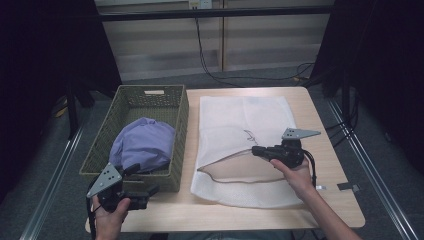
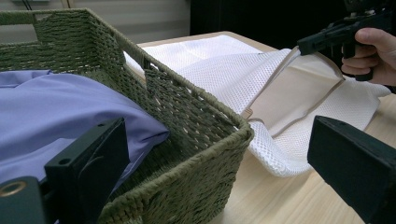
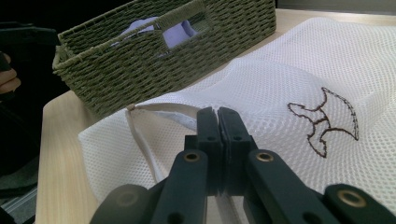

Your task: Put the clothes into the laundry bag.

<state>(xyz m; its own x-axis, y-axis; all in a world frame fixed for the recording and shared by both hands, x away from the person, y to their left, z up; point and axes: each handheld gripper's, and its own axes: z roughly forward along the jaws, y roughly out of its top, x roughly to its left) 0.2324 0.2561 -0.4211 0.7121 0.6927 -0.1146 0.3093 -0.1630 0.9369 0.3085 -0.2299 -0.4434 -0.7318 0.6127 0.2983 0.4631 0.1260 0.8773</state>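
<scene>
Right gripper (image 1: pixel 256 150) reaches leftward over the white mesh bag (image 1: pixel 240 120), wrist angled in from the table's near edge, jaws pressed together on the upper edge of the bag's opening and lifting it off the lower layer. Left gripper (image 1: pixel 147 192) sits level at the near corner of the green woven basket (image 1: pixel 180 107), jaws spread wide with nothing between them. Inside the basket lies the lavender garment (image 1: pixel 142 142), bunched toward the near end.
</scene>
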